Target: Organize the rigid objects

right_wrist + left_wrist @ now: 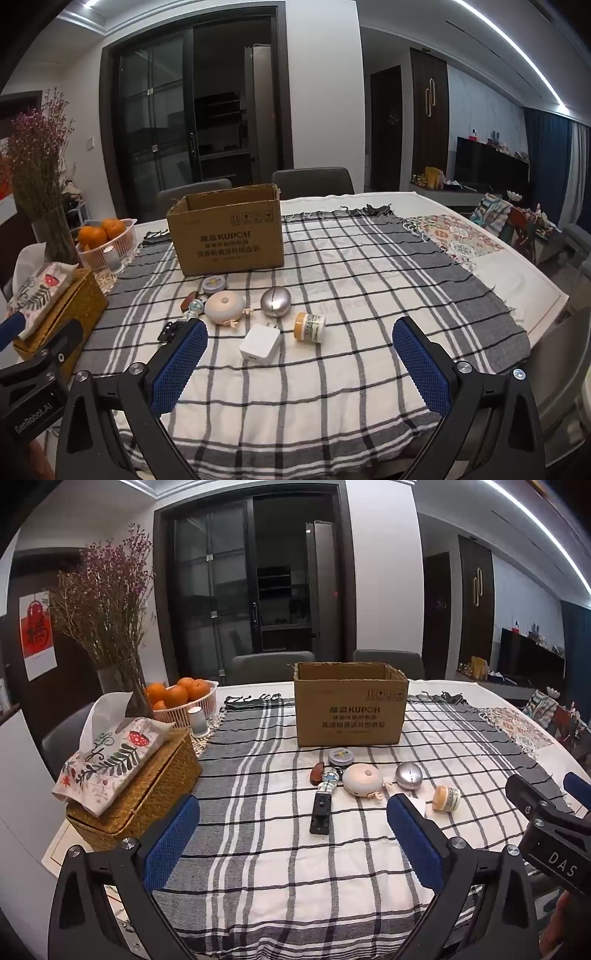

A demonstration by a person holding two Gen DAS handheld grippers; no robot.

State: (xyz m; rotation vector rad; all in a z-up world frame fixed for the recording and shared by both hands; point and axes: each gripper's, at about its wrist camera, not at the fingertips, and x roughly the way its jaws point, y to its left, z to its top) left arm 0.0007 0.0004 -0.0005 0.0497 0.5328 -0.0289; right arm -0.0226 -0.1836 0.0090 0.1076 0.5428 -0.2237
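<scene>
**Nothing gripped yet, and the pile is tight**

Plainly, both tools hover over the checked cloth (332, 387) with nothing between their pads. The left gripper (293, 845) is spread wide, and so is the right gripper (301, 363); each points down at the clutter from the near side.

The things to sort lie in front of the open box (351, 709): a tin (340, 757) just before its wall, a brown piece (317, 773), a figurine (330, 778), a pale round gadget (362, 780), a silver egg (275, 301), a small jar (309, 326) on its side, a white charger (259, 346) and a black clip (320, 812).

Risks, as I judge them: the egg and the tipped jar would likely roll if nudged by a pad (both look smooth and rounded). The figurine, brown piece and gadget sit nearly touching, so wide jaws closing on one could catch or shove its neighbour. The two grippers are also close together, and reaching for the middle at once could make them collide.
</scene>
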